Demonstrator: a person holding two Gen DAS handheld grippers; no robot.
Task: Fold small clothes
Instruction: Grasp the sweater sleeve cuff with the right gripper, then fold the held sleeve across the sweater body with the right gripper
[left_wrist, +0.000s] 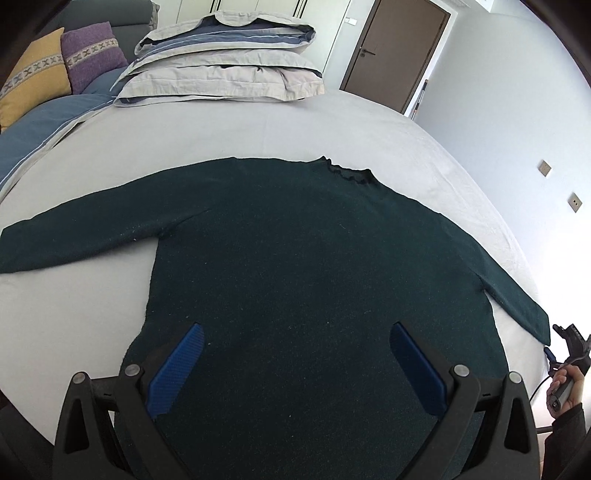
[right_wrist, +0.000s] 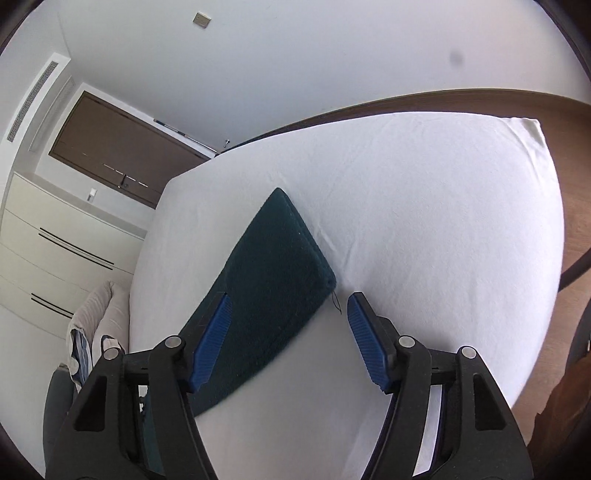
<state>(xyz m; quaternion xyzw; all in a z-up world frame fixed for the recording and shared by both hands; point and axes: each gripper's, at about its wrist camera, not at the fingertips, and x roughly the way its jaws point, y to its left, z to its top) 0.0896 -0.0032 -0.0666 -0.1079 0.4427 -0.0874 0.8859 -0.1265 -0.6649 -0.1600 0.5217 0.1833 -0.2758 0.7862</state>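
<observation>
Dark green knit, a sweater lies spread flat on the bed, its collar pointing toward the stacked pillows at the bed's far end and both sleeves stretched out sideways. Over the sweater's hem hangs the left gripper, its blue fingers spread wide with nothing between them. At the tip of the sweater's right sleeve (seen up close from the right wrist view) sits the right gripper, fingers also spread apart: one lies over the sleeve cuff, the other over bare sheet just beside it, and whether either touches the cloth cannot be told. Beyond the pillows stands a brown door; two cushions, yellow and purple, rest beside the pillows.
</observation>
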